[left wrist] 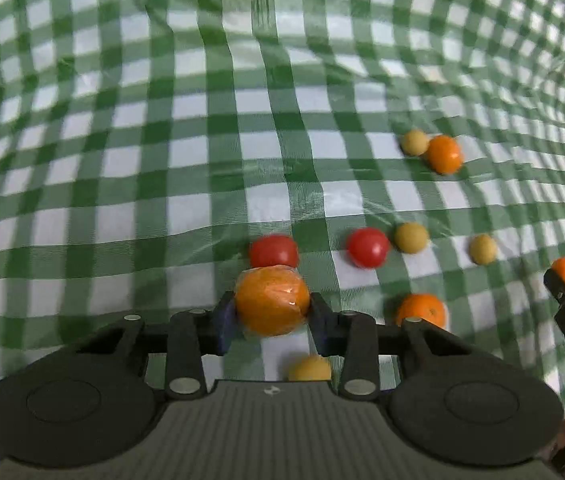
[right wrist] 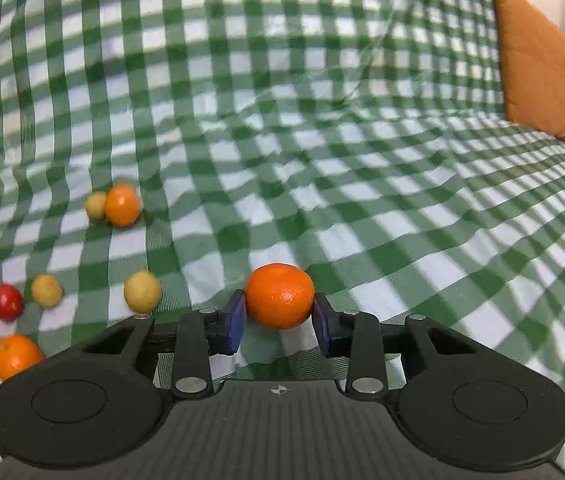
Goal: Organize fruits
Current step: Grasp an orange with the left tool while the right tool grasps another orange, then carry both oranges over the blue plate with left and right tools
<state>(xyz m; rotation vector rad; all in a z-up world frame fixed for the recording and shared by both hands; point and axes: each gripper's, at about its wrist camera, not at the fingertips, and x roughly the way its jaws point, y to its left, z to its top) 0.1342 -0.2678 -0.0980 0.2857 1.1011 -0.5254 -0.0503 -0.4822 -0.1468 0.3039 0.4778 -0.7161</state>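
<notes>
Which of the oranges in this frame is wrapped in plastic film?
The wrapped orange, clamped in the left gripper, has shiny crinkled film. The bare orange in the right gripper and both loose oranges show plain peel.

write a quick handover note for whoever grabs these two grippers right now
Left gripper: shut on a plastic-wrapped orange.
Right gripper: shut on a bare orange.
Loose on the green checked cloth: two red tomatoes, four yellow fruits, and two more oranges.
Done: nothing visibly grouped; no bowl or tray in view.
Left: set down both held oranges, then sort the rest by kind.
</notes>
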